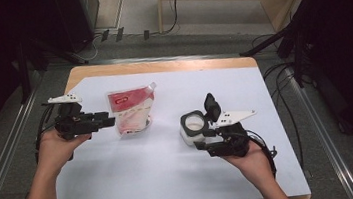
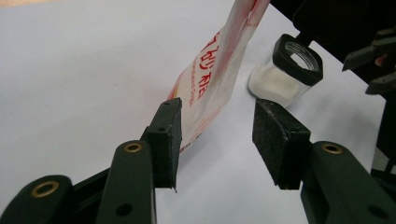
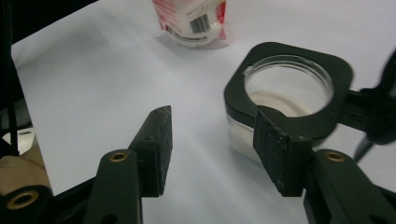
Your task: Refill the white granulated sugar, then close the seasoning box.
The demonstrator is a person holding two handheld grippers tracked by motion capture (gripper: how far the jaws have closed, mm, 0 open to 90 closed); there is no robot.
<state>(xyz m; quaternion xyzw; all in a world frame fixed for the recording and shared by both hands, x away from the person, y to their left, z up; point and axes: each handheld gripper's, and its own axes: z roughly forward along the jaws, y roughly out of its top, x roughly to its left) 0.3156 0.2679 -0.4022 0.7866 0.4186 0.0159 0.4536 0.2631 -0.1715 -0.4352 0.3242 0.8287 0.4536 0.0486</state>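
A red-and-white pouch (image 1: 133, 109) is stood upright near the middle of the white sheet (image 1: 124, 186), its spout turned up at the top corner, probably so that nothing spills. To its right, apart from it, a jar (image 1: 193, 126) with a black rim is set with its lid flipped back, its mouth left open as if to be filled. The left gripper (image 2: 217, 135) is held level just beside the pouch, jaws about half open and empty, the pouch's lower edge seen just past the gap. The right gripper (image 3: 212, 149) is held at the jar, jaws likewise half open around nothing, one pad before the jar's near wall; whether it touches cannot be told.
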